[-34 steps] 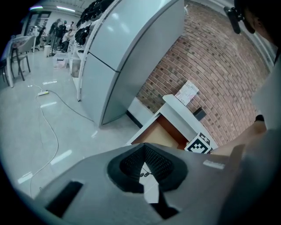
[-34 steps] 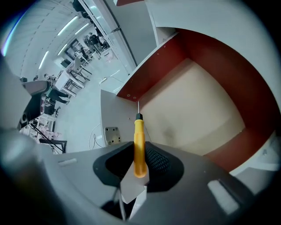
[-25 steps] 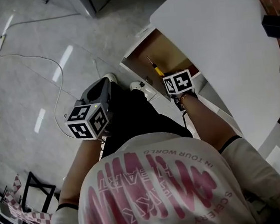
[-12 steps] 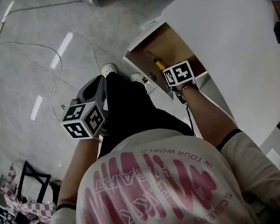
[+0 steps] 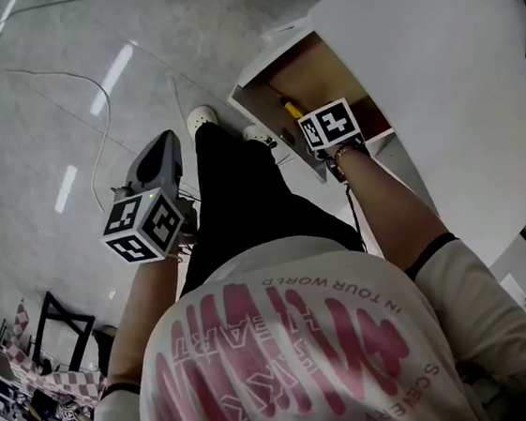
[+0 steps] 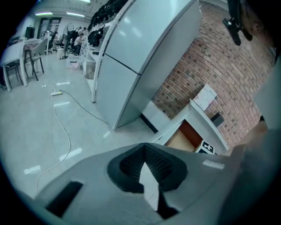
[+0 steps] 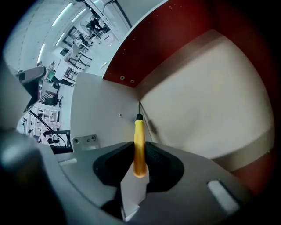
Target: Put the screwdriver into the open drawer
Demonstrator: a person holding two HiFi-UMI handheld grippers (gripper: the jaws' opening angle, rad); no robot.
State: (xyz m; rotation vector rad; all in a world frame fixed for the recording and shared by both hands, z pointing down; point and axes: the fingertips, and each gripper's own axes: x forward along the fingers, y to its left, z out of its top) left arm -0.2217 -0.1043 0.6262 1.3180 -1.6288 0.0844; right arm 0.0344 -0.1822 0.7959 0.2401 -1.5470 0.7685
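Head view: right tongs [image 5: 312, 143] hang over the open white, wood-bottomed drawer [image 5: 317, 66] at 1 o'clock, the slim yellow-handled screwdriver [image 5: 290, 110] seemingly just above its bottom. Left tongs [image 5: 156, 170] hang at 9 o'clock.

Left gripper view: tongs closed, empty.

Right gripper view: tongs clamp the screwdriver's handle, shaft toward 12 o'clock.

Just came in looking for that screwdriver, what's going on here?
A person is putting the yellow-handled screwdriver away. The right gripper is clamped on its handle and holds it over the open drawer, tip pointing down into it, not yet released. The left gripper hangs empty, jaws together, at the person's side above the floor.
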